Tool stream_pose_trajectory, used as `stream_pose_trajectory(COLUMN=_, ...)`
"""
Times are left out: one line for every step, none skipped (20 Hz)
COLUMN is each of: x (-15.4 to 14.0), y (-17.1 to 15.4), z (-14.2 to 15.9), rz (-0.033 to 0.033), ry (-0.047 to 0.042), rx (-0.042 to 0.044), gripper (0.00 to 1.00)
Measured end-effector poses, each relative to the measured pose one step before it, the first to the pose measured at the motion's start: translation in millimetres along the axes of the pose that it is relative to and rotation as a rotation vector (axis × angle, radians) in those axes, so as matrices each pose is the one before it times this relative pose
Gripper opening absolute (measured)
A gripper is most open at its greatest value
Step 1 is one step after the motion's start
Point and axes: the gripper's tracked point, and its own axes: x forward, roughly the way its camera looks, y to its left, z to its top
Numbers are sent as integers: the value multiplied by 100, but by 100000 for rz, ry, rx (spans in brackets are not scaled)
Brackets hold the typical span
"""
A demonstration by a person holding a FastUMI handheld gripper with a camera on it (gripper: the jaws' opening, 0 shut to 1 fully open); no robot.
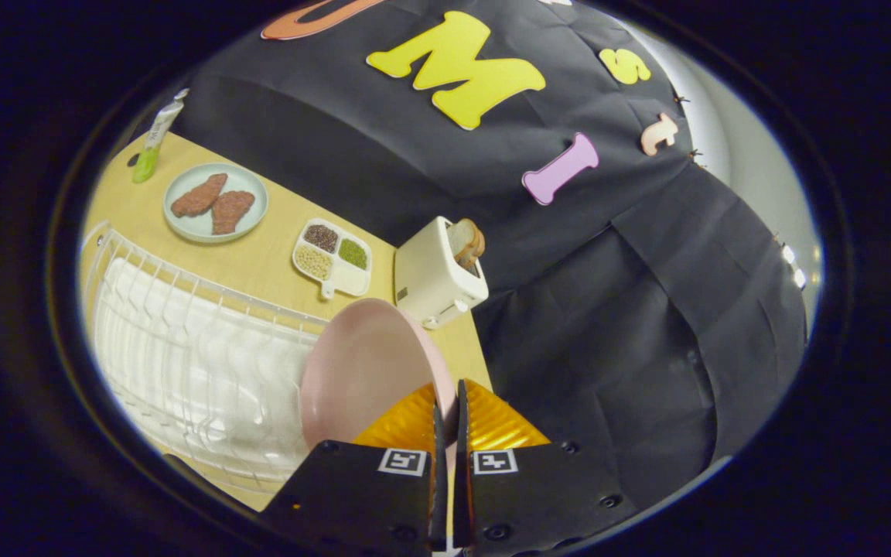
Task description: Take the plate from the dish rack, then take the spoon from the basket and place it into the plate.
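claw [448, 402] clenched on pink plate [360, 371] rim, plate beside white dish rack [182, 348]

Wooden table [260, 267] carries dish rack [190, 363], toaster [434, 282], meat plate [216, 203], 3-part tray [333, 257], tube [153, 139].

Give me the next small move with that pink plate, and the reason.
Probably lower the pink plate flat onto the bare tabletop beside the dish rack. The gripper has its jaws pinched on the plate's rim, and the plate is tilted in the air, clear of the rack.

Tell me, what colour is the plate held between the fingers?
Pale pink plate, seen in the gripper view.
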Motion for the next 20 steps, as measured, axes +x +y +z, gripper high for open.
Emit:
stream_pose_trajectory(x=-421, y=-177, z=303, rz=-1718, ry=-2001, rx=452, gripper=8)
stream_pose_trajectory(x=-240, y=-350, z=74, rz=-1884, ry=-1097, rx=842, gripper=9)
stream_pose_trajectory(x=-127, y=-550, z=-38, rz=-1976, ry=-795, rx=-105, gripper=8)
stream_pose_trajectory(x=-140, y=-416, z=-97, rz=-558, ry=-561, rx=-538, gripper=9)
stream_pose_trajectory(x=-120, y=-171, z=-49, rz=1321, ry=-426, rx=496, gripper=8)
stream_pose_trajectory(x=-229, y=-389, z=-147, rz=1533, ry=-937, rx=1268, gripper=9)
stream_pose_trajectory(x=-44, y=-674, z=-302, rz=1964, ry=-875, rx=1856, gripper=9)
stream_pose_trajectory(x=-264, y=-354, z=-411, rz=3797, ry=-155, rx=2539, gripper=9)
stream_pose_trajectory(x=5, y=36, z=-896, rz=5340, ry=435, rx=2889, gripper=8)
stream_pose_trajectory(x=29, y=50, z=-864, rz=5577, ry=995, rx=2508, gripper=8)
stream_pose_trajectory(x=-9, y=-290, z=-961, rz=5882, ry=807, rx=2507, gripper=8)
stream_pose_trajectory(x=-220, y=-349, z=-1047, rz=5105, ry=1280, rx=2859, gripper=8)
stream_pose_trajectory(x=-232, y=-519, z=-972, rz=4550, ry=554, rx=3273, gripper=8)
stream_pose_trajectory(x=-285, y=-408, z=-794, rz=4949, ry=-60, rx=2381, gripper=8)
stream_pose_trajectory(x=-252, y=-342, z=-1058, rz=5455, ry=6, rx=2356, gripper=8)
stream_pose_trajectory(x=-228, y=-203, z=-1038, rz=5300, ry=611, rx=3254, gripper=8)
stream_pose_trajectory(x=-170, y=-306, z=-1245, rz=5344, ry=1000, rx=2575, gripper=8)
stream_pose_trajectory(x=-191, y=-115, z=-1038, rz=4615, ry=280, rx=2074, gripper=9)
stream_pose_trajectory(x=-287, y=-270, z=-1242, rz=4886, ry=-352, rx=975, gripper=8)
stream_pose_trajectory(x=-206, y=87, z=-1180, rz=4666, ry=-234, rx=2082, gripper=8)
